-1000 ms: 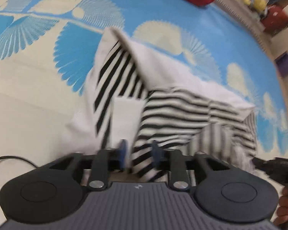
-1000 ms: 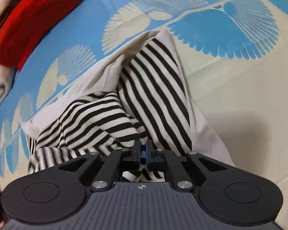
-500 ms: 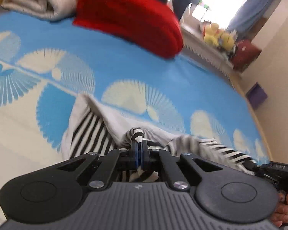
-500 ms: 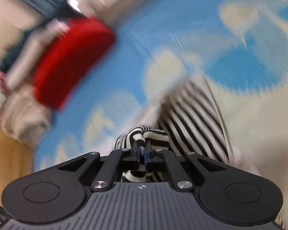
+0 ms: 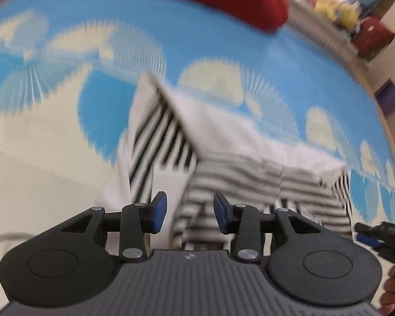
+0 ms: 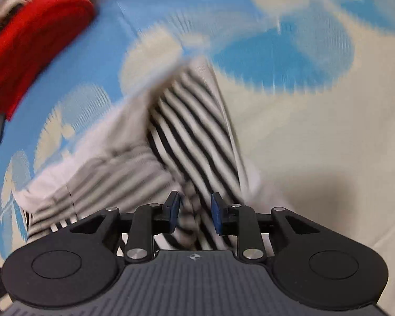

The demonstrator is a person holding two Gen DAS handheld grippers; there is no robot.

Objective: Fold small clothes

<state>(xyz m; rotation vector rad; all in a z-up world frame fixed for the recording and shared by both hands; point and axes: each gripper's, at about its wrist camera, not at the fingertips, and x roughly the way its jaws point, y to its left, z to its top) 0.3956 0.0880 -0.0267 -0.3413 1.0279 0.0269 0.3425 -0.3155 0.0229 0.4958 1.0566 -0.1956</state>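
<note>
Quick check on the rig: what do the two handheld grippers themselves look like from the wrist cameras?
Both match. The left gripper and right gripper have matte black linkage arms with silver pivot screws, two round black housings and a ribbed grey centre plate bearing a small white logo. Their jaws carry blue pads. In the left view, a thin cable trails at the lower left.

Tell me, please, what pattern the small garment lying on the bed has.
The garment has black and white stripes with plain white parts, clearest in the right wrist view.

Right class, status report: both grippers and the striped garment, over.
Left gripper and right gripper opening, pads clear. Striped garment lies partly folded on bedspread. Nothing obstructing.
</note>
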